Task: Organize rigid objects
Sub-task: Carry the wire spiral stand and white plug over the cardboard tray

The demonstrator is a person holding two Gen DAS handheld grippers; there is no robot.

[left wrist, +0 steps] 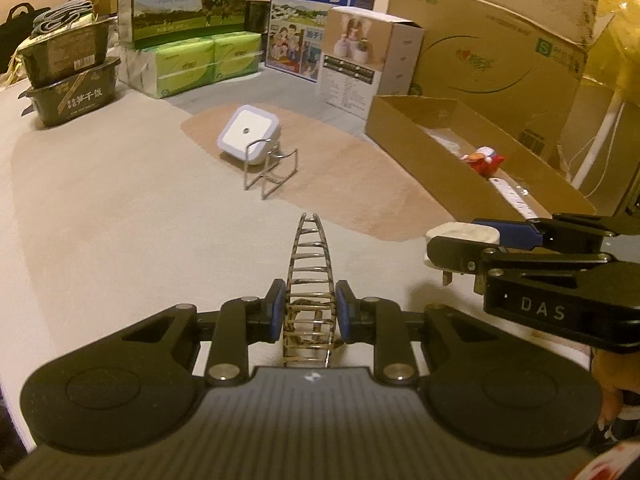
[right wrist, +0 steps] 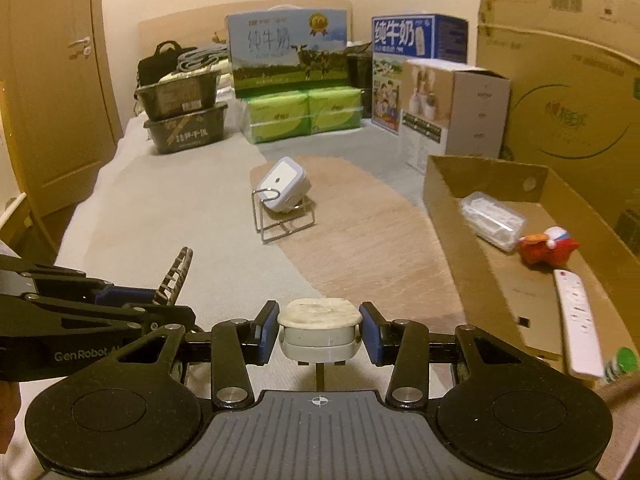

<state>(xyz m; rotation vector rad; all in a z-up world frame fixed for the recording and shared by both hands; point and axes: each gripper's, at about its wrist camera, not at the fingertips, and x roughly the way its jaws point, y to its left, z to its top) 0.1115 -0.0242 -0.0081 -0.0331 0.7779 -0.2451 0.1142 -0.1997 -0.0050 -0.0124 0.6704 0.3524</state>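
My left gripper [left wrist: 310, 312] is shut on a curved metal hair claw clip [left wrist: 310, 276], held above the bed; the same clip [right wrist: 174, 276] shows in the right wrist view at lower left. My right gripper [right wrist: 319, 332] is shut on a white plug adapter [right wrist: 319, 326] with metal prongs below; it appears at the right in the left wrist view as the adapter [left wrist: 460, 240]. Ahead lie a white square night light [left wrist: 248, 134] and a wire stand [left wrist: 270, 172]. An open cardboard tray [right wrist: 444, 208] at right holds a red toy [right wrist: 548, 246], a clear plastic case [right wrist: 492, 220] and a white remote [right wrist: 578, 320].
Milk cartons [left wrist: 188, 0], green tissue packs [left wrist: 192, 64], black food tubs [left wrist: 68, 76] and a white product box [left wrist: 360, 60] line the far edge of the bed. A large cardboard box [left wrist: 500, 48] stands behind the tray. A door [right wrist: 52, 80] is at far left.
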